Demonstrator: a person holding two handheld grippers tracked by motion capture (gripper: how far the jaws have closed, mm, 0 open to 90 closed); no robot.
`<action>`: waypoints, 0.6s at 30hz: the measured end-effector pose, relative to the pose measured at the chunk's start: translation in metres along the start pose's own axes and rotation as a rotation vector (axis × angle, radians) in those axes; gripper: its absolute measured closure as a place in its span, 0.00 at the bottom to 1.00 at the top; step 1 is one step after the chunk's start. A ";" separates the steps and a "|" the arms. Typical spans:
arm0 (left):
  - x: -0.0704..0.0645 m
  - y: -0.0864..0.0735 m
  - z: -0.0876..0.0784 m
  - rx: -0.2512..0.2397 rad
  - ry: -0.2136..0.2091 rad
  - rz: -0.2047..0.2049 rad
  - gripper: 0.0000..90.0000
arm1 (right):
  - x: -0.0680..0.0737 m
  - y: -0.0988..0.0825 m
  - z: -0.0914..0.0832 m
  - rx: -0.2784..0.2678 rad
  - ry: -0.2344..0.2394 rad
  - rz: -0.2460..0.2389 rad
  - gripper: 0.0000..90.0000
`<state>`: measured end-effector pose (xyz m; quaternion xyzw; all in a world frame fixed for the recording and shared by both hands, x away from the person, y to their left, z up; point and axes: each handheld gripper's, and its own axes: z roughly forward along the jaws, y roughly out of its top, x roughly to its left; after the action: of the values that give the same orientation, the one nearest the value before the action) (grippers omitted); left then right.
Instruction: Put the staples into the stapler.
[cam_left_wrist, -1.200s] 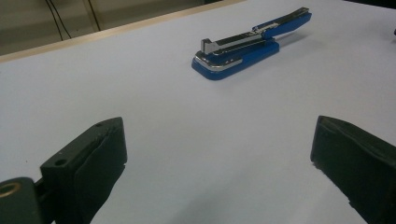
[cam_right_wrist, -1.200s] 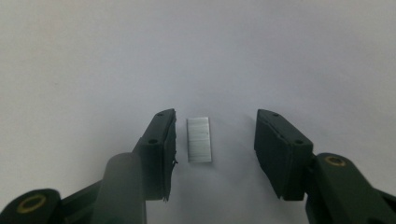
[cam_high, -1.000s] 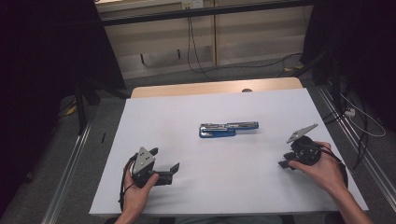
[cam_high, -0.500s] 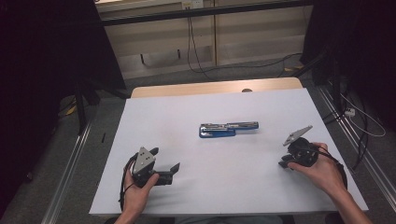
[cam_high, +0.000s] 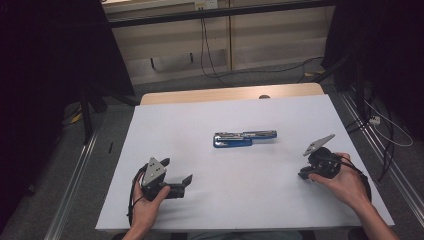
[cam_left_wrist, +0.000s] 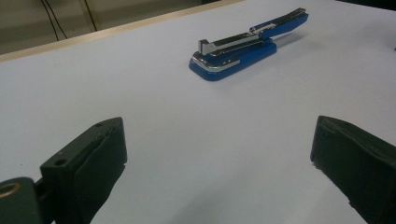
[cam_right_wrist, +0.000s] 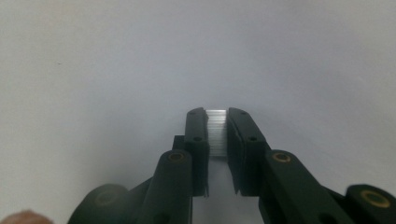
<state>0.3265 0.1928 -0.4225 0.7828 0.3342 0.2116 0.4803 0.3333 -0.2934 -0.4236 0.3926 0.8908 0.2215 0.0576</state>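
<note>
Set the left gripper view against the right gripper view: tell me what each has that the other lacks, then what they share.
Left gripper view: the blue stapler, swung open, lying beyond the wide-open jaws of the left hand-held gripper. Right gripper view: a silvery staple strip pinched by the right hand-held gripper, whose jaws have just been closing. Shared: the white table.

A white sheet (cam_high: 240, 200) covers the worktop (cam_high: 230, 93) almost wholly — only a strip of pale wood shows along the far edge. A blue stapler (cam_high: 243, 138) lies opened out flat near the middle of the sheet, lengthwise across it.
</note>
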 end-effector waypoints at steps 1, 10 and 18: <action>0.000 0.000 0.000 -0.002 0.000 -0.002 0.04 | 0.000 0.000 0.000 -0.006 -0.007 -0.004 0.88; 0.001 0.000 -0.001 -0.006 -0.003 -0.014 0.04 | -0.003 -0.001 -0.003 -0.056 -0.009 0.017 0.88; 0.002 0.000 -0.002 -0.017 -0.001 -0.030 0.04 | -0.006 0.000 -0.006 -0.118 -0.023 0.032 0.88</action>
<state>0.3266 0.1961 -0.4220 0.7736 0.3438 0.2068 0.4905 0.3354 -0.3001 -0.4187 0.4053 0.8690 0.2701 0.0872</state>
